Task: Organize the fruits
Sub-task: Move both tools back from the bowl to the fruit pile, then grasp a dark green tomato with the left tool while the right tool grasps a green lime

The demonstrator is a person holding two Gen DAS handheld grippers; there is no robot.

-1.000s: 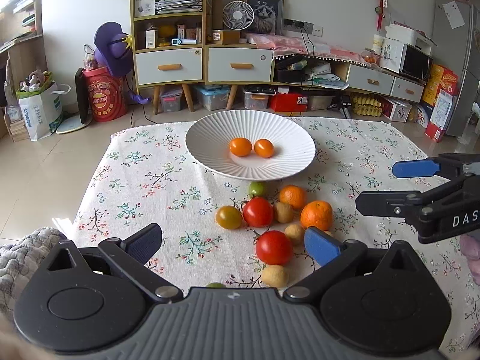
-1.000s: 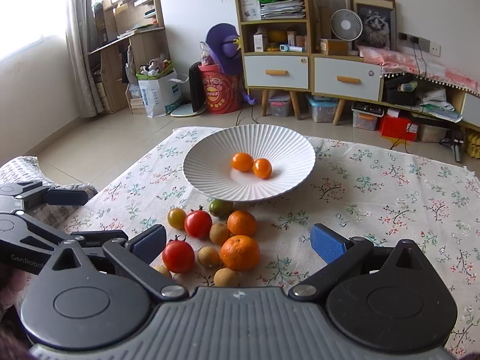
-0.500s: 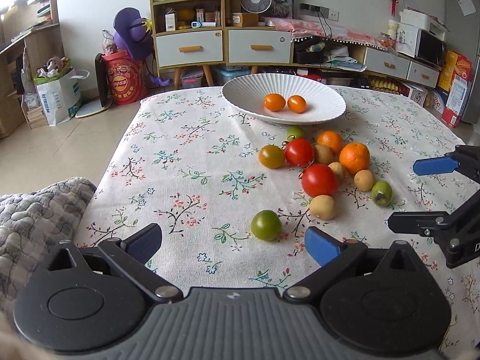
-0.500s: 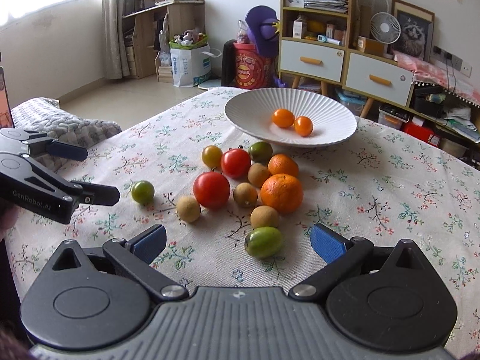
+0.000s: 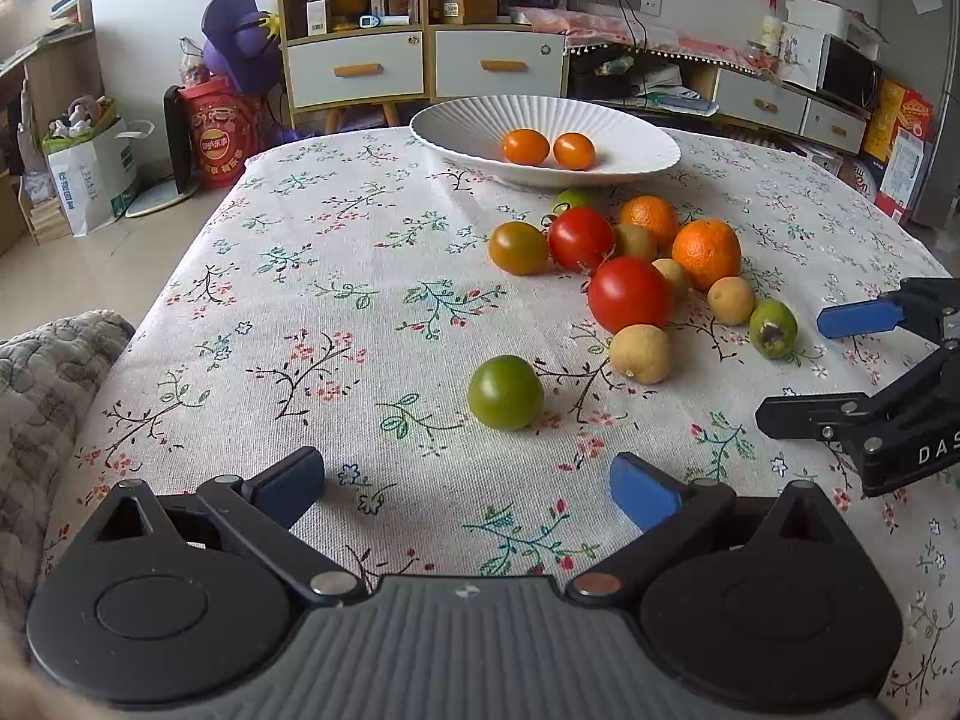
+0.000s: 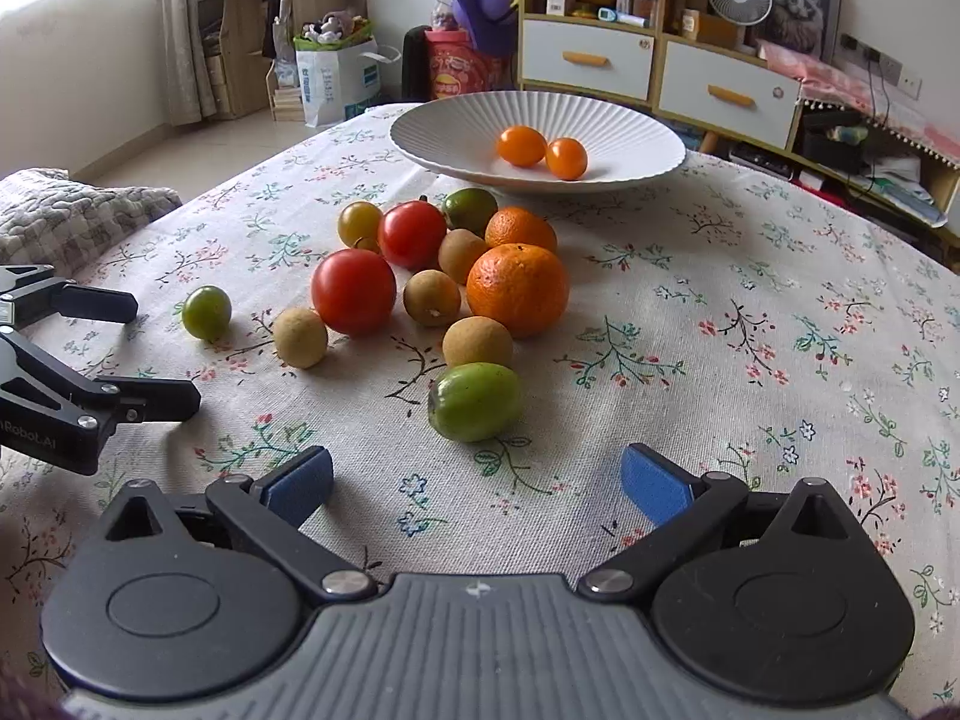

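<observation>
A white ribbed plate [image 5: 636, 147] [image 6: 630, 138] at the table's far side holds two small orange fruits [image 5: 526, 146]. In front of it lies a cluster of red tomatoes [image 5: 629, 294], oranges [image 6: 517, 290], brown longans and green fruits. My left gripper [image 5: 468, 489] is open and empty, low over the cloth just before a green tomato [image 5: 505, 392]. My right gripper [image 6: 477, 483] is open and empty, just before a green oval fruit [image 6: 475, 400]. Each gripper also shows at the edge of the other's view.
The table wears a floral cloth [image 5: 336, 312]. A grey quilted cushion [image 5: 42, 372] lies at the table's left edge. Cabinets, a fan, bags and boxes stand on the floor beyond the table.
Both grippers have pulled back toward the near edge and dropped lower. The green tomato and the green oval fruit now lie right in front of them. No fruit has moved.
</observation>
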